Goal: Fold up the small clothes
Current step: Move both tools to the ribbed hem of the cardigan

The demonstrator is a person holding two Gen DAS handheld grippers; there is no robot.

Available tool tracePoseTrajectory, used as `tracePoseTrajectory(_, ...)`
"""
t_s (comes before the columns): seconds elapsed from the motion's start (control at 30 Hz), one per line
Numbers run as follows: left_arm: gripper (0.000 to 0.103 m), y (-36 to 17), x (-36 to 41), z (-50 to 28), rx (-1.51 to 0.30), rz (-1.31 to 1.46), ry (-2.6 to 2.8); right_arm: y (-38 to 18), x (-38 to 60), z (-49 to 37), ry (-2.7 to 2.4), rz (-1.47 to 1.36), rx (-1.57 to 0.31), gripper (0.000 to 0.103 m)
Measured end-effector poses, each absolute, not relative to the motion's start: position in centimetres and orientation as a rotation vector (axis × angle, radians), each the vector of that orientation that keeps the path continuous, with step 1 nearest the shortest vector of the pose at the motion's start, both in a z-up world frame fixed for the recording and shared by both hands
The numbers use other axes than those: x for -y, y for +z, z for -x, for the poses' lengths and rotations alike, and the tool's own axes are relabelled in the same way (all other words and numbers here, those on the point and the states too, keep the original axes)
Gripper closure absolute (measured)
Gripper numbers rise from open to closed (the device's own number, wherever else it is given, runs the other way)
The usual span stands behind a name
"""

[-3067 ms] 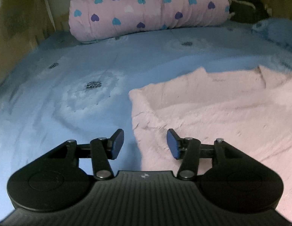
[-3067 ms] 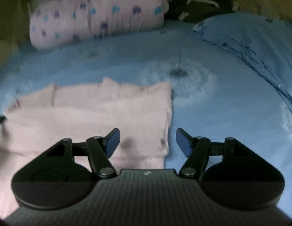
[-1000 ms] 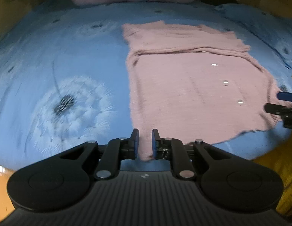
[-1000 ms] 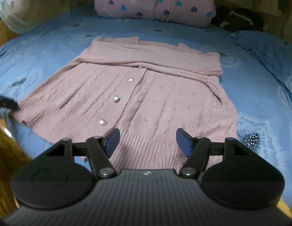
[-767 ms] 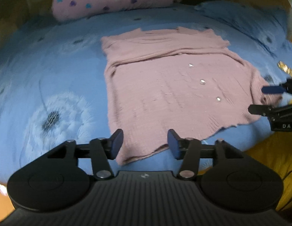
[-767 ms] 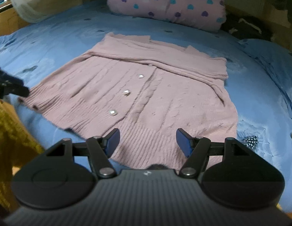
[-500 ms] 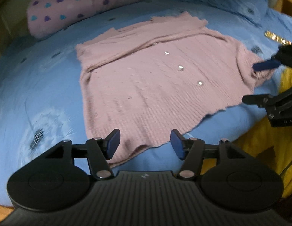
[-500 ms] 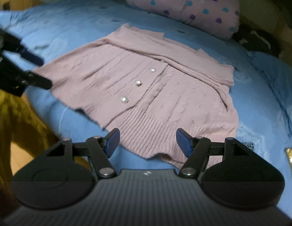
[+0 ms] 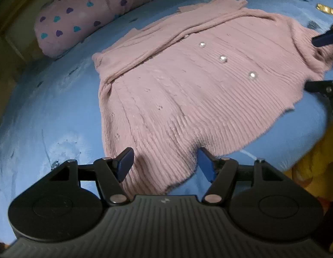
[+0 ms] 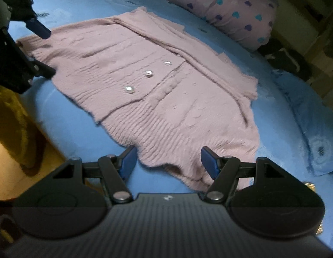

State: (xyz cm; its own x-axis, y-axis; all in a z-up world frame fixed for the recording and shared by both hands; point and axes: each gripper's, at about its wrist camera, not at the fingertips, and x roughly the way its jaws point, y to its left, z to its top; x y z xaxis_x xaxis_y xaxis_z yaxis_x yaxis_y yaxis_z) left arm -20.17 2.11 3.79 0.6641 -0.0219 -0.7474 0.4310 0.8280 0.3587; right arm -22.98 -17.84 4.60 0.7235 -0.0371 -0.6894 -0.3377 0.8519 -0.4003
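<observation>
A pink knitted cardigan [image 9: 187, 90] with three shiny buttons [image 9: 223, 59] lies flat on the blue bed, its sleeves folded across the top. My left gripper [image 9: 165, 159] hovers over the cardigan's near hem corner. Its jaws are opening, the ribbed hem lies below the gap, and the pads do not press on it. In the right wrist view the cardigan [image 10: 166, 86] spreads ahead, and my right gripper [image 10: 168, 158] stands open over the other hem corner. Each gripper shows at the edge of the other's view: the right gripper [image 9: 316, 62] and the left gripper [image 10: 47, 52].
A pink bolster with heart prints [image 9: 97, 13] lies along the far side of the blue sheet [image 9: 48, 107]. A blue pillow [image 10: 306, 111] sits to the right. Yellow cloth [image 10: 11, 118] hangs by the bed's near edge. A dark bundle [image 10: 284, 60] lies beyond the bolster.
My left gripper was shut on the hem corner and has opened, letting it go. Both grippers have rolled and sunk nearer the cardigan's hem.
</observation>
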Motion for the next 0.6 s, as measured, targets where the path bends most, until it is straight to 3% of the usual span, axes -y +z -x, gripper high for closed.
tracePoseTrajectory(0.43, 0.032, 3.1, -2.3, 18.8, -0.788, -0.483, -0.257, 3.6, 17.8, 21.0, 0.042, 0.579, -0.727, 0.036)
tracePoseTrajectory(0.6, 0.027, 2.8, -2.3, 18.6, -0.777, -0.489, -0.240, 3.4, 18.0, 20.5, 0.037, 0.573, -0.720, 0.037)
